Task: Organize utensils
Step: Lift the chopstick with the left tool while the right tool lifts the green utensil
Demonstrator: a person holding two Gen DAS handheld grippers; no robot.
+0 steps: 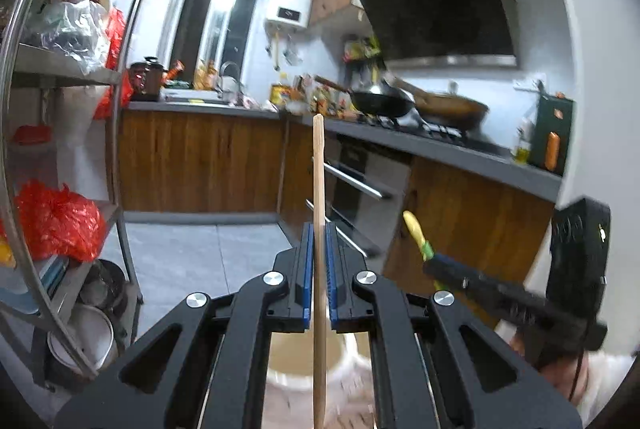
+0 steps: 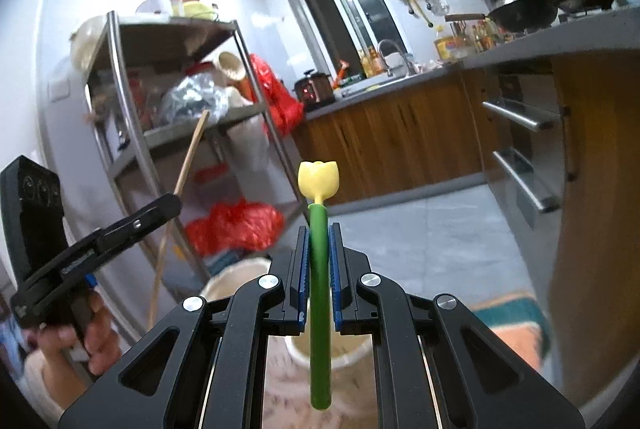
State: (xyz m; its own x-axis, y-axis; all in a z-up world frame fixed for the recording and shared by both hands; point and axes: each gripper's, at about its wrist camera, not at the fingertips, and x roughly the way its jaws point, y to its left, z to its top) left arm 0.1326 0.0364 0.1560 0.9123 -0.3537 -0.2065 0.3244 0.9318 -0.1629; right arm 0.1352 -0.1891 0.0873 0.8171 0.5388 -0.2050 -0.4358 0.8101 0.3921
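Observation:
My left gripper (image 1: 319, 229) is shut on a long wooden chopstick (image 1: 319, 189) that stands upright between the blue pads; it also shows in the right wrist view (image 2: 188, 165), held by the left gripper (image 2: 176, 203). My right gripper (image 2: 319, 233) is shut on a green-handled utensil with a yellow tulip-shaped end (image 2: 319, 185); it shows in the left wrist view (image 1: 416, 235) too, held by the right gripper (image 1: 434, 263). A cream cup (image 1: 296, 361) sits below the left gripper. Two cream cups (image 2: 236, 279) (image 2: 344, 355) sit below the right gripper.
A metal shelf rack (image 2: 132, 133) with red bags and pots stands on the left. A kitchen counter (image 1: 440, 145) with woks, a sink and wooden cabinets runs along the back and right. An oven with handles (image 2: 520, 157) is on the right.

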